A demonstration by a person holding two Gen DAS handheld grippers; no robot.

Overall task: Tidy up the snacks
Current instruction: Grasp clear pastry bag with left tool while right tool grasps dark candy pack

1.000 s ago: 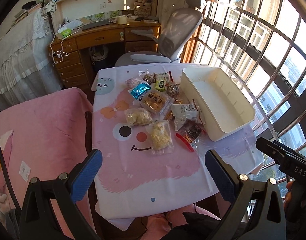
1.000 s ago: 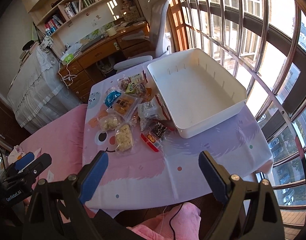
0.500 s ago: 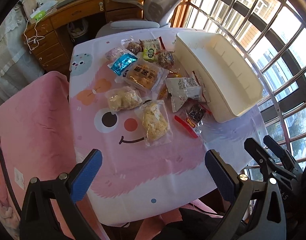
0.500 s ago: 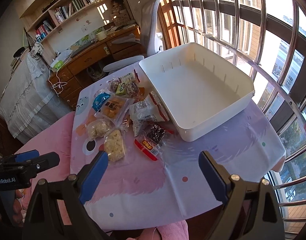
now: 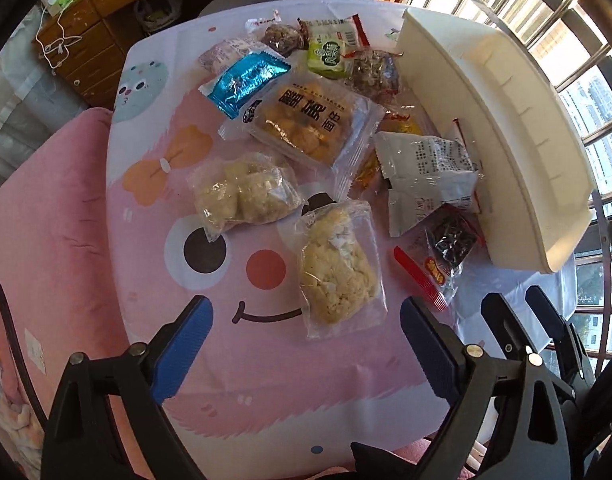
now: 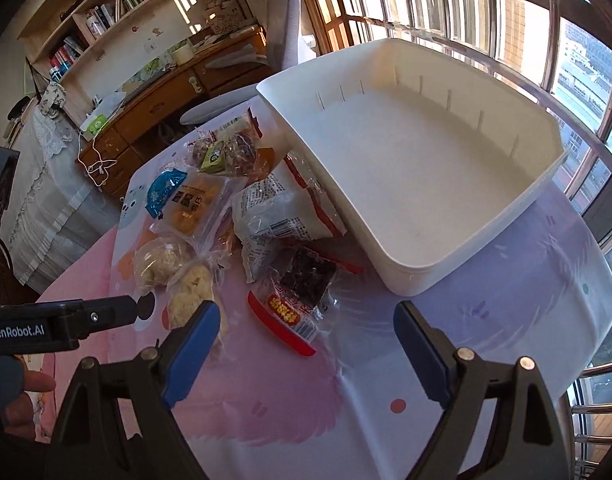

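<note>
Pink tablecloth (image 5: 266, 364), snack packets (image 5: 337, 264) beside seemingly empty white bin (image 6: 425, 168), both grippers' fingers (image 5: 182, 344) apart, closing.

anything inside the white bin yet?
No. In the right wrist view the white bin shows only its bare floor and slotted walls; all snack packets lie outside, left of it. A thin strip of floor behind the near wall is hidden.

left wrist: looks steeply down, near snack pile (image 5: 325, 152) | right wrist: slants down toward 1 o'clock, white bin (image 6: 421, 168) | shared: both
</note>
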